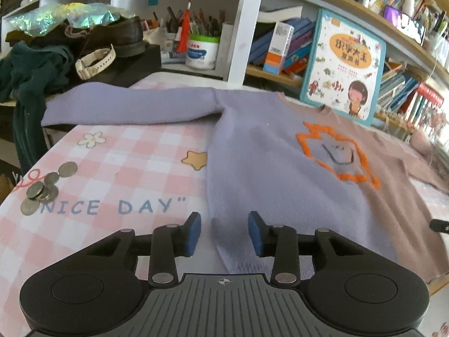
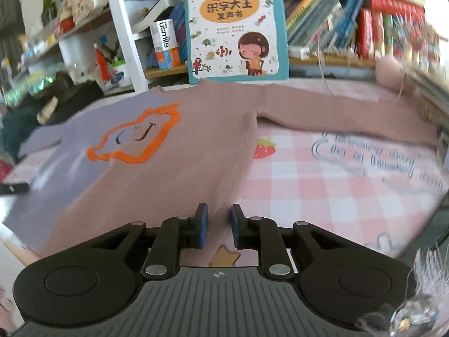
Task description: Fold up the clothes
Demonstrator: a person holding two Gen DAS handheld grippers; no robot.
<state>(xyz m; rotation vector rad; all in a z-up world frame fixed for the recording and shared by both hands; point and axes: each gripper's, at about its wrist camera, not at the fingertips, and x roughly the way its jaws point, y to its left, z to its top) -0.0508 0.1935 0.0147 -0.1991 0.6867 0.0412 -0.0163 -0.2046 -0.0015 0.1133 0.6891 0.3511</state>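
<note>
While sweater lies flat on pink checked cloth, filling centre of both frames, both grippers wait at its hem, holding nothing. Left gripper: fingers wide, lilac hem corner between pads. Right gripper: gap narrow, brown hem edge just ahead. Body axis runs away toward upright book; sleeves spread sideways in upper frame. Each gripper nearer own side.

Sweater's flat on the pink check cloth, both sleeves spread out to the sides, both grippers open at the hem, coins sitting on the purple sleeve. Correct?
One error: the coins are not on the purple sleeve. The left wrist view shows them on the pink check cloth, apart from the sweater, near the "NICE DAY" print. The rest holds: sleeves spread, left gripper and right gripper open at the hem.
</note>
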